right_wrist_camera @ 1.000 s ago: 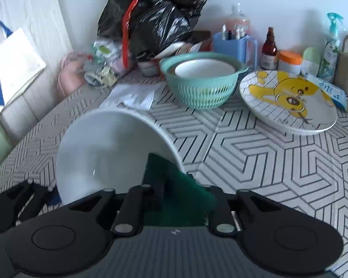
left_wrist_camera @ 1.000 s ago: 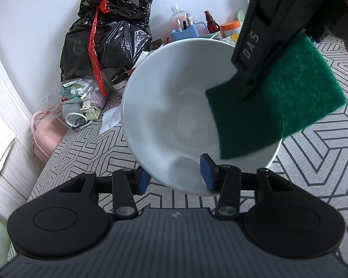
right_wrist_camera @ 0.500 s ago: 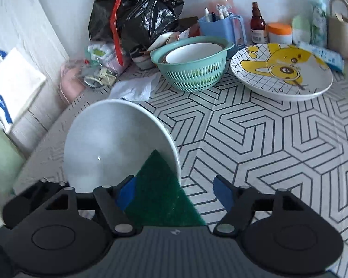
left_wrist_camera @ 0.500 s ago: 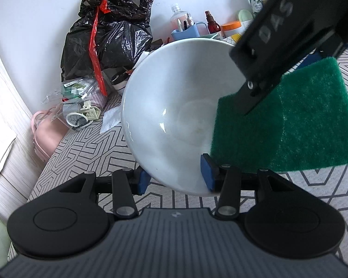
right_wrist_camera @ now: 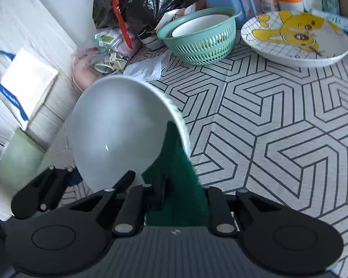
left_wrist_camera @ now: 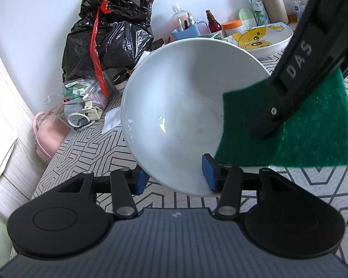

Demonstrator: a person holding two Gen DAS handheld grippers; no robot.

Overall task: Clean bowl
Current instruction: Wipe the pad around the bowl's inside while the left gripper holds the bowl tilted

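Bowl (left_wrist_camera: 174,106) is clamped by its rim, tilted, in left gripper (left_wrist_camera: 176,180); pad (left_wrist_camera: 297,125) is being pinched by closing right gripper (right_wrist_camera: 174,199) at bowl's rim.

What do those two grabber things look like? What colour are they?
Both are black. The left gripper has a ribbed grey body, two round black discs at its sides, thin black arms with silver screws, and blue pads on its fingertips. The right gripper looks the same from its own camera. Seen from the other side, its finger carries white letters, "DAS".

Both wrist cameras look down close over their tongs, sharing the bowl (left_wrist_camera: 174,115) and patterned table (right_wrist_camera: 278,127)
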